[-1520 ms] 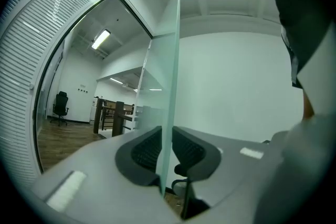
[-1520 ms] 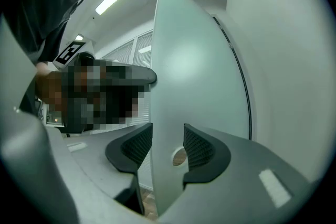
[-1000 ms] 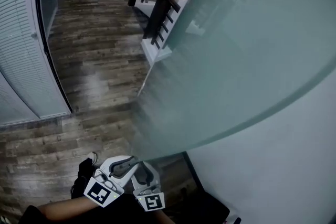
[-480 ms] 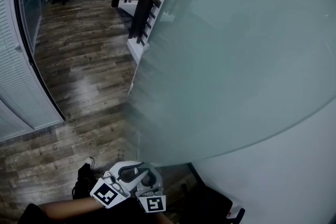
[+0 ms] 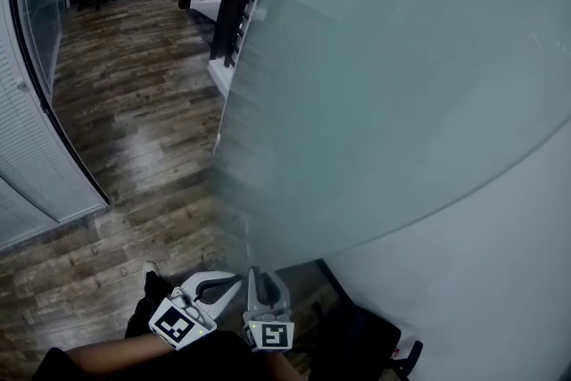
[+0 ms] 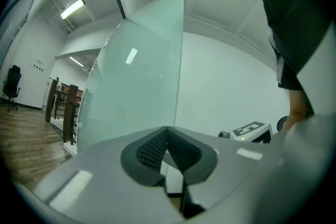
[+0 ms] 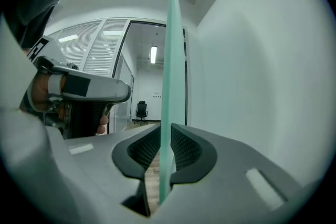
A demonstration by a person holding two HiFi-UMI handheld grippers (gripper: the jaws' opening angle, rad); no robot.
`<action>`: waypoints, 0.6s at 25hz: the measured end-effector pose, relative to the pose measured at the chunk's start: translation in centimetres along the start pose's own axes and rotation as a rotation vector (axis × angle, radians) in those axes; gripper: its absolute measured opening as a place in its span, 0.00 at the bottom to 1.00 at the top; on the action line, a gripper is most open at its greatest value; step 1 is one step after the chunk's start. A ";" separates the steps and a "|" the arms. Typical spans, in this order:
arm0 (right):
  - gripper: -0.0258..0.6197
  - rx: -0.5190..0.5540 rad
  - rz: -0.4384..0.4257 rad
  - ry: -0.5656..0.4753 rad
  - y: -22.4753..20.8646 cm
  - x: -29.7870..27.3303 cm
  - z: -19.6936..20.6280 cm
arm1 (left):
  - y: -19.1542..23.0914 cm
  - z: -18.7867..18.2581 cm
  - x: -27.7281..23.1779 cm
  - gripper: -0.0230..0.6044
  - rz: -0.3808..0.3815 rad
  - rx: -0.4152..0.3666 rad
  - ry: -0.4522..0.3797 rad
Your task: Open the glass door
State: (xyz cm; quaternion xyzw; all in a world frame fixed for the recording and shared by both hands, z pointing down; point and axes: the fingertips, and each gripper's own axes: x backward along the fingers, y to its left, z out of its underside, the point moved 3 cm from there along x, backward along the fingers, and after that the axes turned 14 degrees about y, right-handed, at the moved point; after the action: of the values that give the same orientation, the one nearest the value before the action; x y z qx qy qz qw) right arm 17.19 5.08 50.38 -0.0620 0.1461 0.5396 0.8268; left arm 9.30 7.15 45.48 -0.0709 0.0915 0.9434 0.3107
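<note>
Right gripper (image 7: 165, 132), jaws just closing, pinches glass door (image 7: 169, 50) edge betw. pads; left gripper (image 6: 168, 132) closed, empty, alongside.

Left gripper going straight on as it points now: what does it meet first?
Probably the glass door, near its free edge: the left gripper points at the pane just beside it. Depth is unclear; past the edge lies the white wall.

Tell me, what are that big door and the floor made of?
The door looks like frosted glass: pale green, translucent, faintly reflecting lights, its thin edge green in the right gripper view. The floor looks like grey-brown wood planks or wood-look laminate with a slight sheen; I cannot tell which.
</note>
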 end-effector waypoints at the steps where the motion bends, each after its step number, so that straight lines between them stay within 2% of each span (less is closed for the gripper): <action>1: 0.13 -0.003 0.003 0.003 -0.4 0.1 -0.1 | -0.1 0.1 0.1 0.04 -0.008 0.001 0.006; 7: 0.13 -0.057 0.022 0.001 -2.4 0.7 -0.1 | -0.7 1.0 1.3 0.04 -0.064 0.007 0.037; 15: 0.11 -0.095 0.114 0.001 -5.2 0.8 0.7 | 0.7 2.9 0.3 0.04 -0.063 0.051 0.046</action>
State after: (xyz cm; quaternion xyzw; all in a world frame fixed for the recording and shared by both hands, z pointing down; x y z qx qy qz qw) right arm 22.37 3.85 50.50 -0.0929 0.1242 0.5920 0.7909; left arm 8.39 7.41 48.34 -0.0872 0.1204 0.9287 0.3397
